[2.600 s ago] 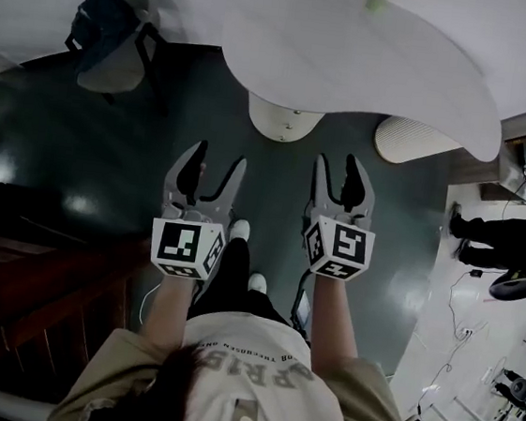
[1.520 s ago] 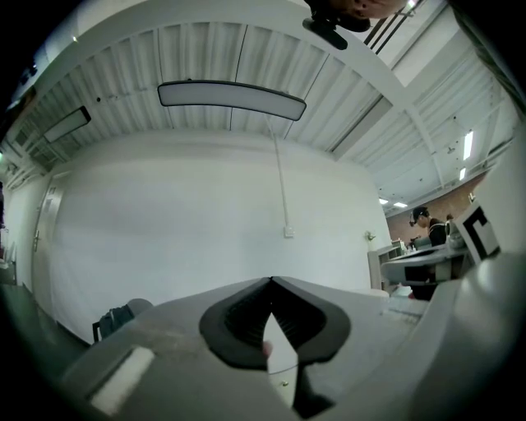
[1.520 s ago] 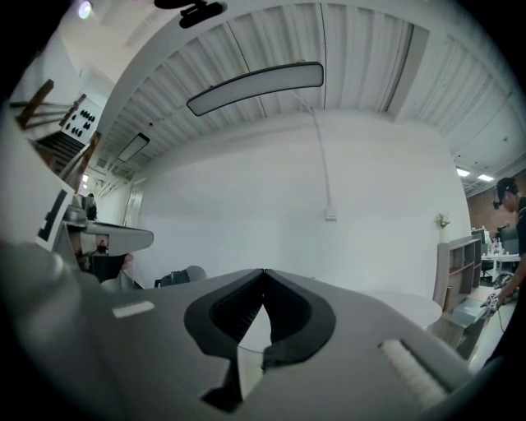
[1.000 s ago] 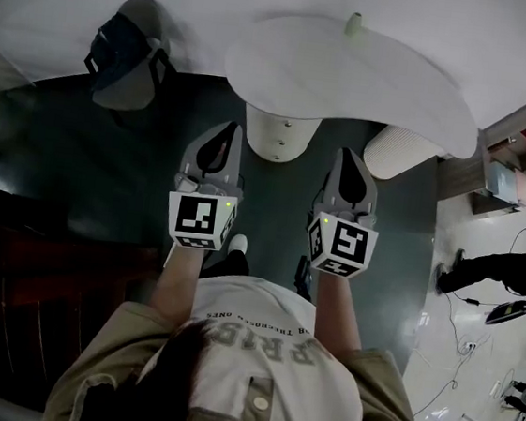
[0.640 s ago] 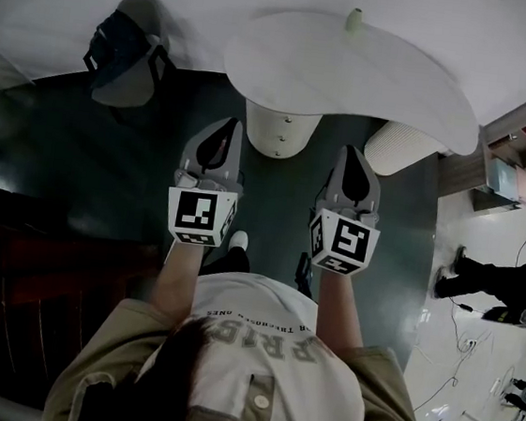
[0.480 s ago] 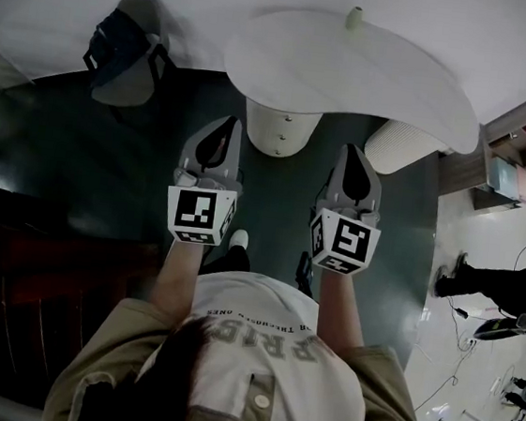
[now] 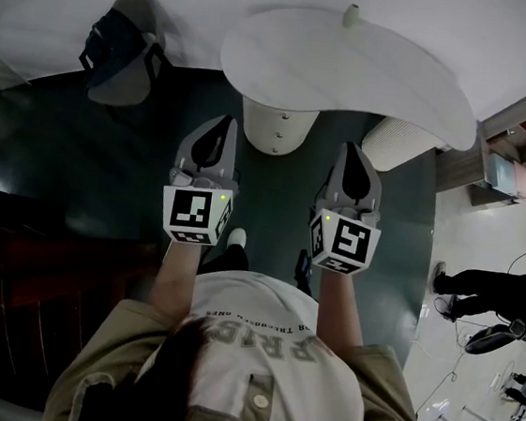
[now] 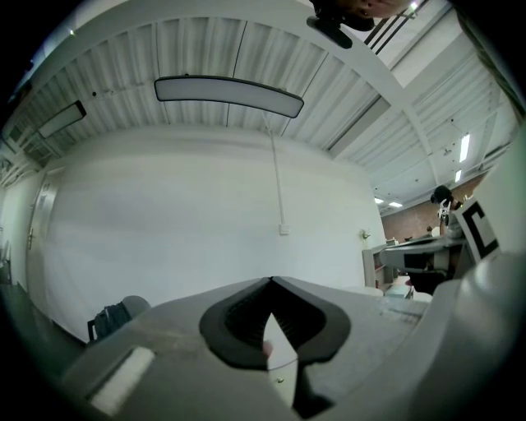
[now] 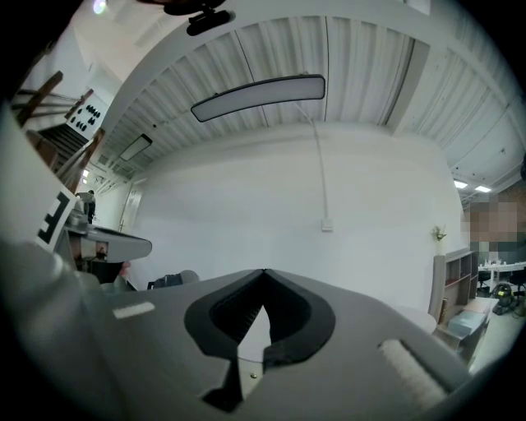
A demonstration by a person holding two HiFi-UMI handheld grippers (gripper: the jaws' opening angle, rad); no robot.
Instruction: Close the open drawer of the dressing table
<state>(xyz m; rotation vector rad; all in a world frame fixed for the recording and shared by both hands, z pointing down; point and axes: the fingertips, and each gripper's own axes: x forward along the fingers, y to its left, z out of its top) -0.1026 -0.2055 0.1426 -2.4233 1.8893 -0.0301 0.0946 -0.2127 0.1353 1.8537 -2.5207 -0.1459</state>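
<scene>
The white dressing table (image 7: 373,76) has a curved top and stands against the wall. Its rounded drawer unit (image 7: 277,129) sits under the top and shows small knobs; from above I cannot tell how far a drawer stands out. My left gripper (image 7: 225,122) is shut and empty, with its tips just short of the unit's left side. To the right of the unit, the right gripper (image 7: 353,150) is also shut and empty. In the left gripper view the left gripper (image 8: 269,280) has its jaws meeting, with the white unit behind them. The right gripper (image 9: 264,271) looks the same in the right gripper view.
A ribbed white stool (image 7: 398,140) stands under the table's right part. A chair with a dark bag (image 7: 119,47) is at the far left by the wall. Dark wooden furniture (image 7: 38,283) fills the near left. A small green object (image 7: 350,15) sits on the tabletop. A person (image 7: 491,283) stands at the right.
Both grippers stood open in the earliest frame and are shut since. Over the last second they have held still. The person at the right has shifted.
</scene>
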